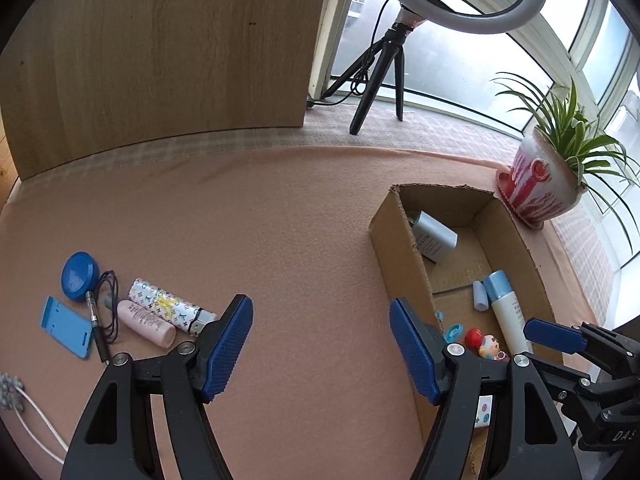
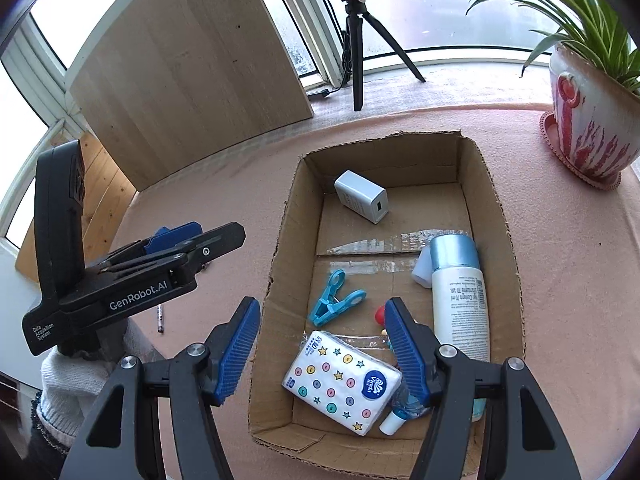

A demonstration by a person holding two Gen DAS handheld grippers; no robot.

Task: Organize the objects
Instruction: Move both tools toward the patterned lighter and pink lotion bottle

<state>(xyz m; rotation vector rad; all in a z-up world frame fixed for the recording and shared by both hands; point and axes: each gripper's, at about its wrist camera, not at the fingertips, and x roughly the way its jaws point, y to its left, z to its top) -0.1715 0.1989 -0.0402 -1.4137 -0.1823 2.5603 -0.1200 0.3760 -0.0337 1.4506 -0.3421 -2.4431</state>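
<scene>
Left gripper: the left gripper (image 1: 321, 346) with blue ribbed pads is spread wide with nothing between the jaws, hanging over bare pink cloth on the counter (image 1: 280, 240).
Right gripper: the right gripper (image 2: 322, 346) stands spread above the near end of the open brown cardboard box (image 2: 502, 216); the white tissue pack printed with stars and coloured dots (image 2: 342, 384) lies below and between its pads, and no pad presses on it.
Loose things, left of the left gripper: a white patterned cylinder with a silver end (image 1: 170, 310) lies just beside the left pad; touching its near side is a pale pink tube (image 1: 146, 323). Further left are a thin dark pen (image 1: 95, 326), a looped dark cord (image 1: 110, 300), a round blue lid (image 1: 79, 275) and a flat light-blue phone stand (image 1: 68, 327).
Box, relative to the left gripper: just right of the right pad.
Box contents: a white rectangular charger (image 2: 362, 196) at the far end, a white bottle with a light-blue cap (image 2: 460, 300) along the right wall, a small pale cap (image 2: 423, 268) touching it, a turquoise plastic clip (image 2: 336, 300) in the middle, and a small red-topped figurine (image 1: 486, 346) mostly hidden behind the right gripper's pad.
Counter edge: a red-and-white plant pot (image 2: 588, 128) stands beyond the box's far right corner.
</scene>
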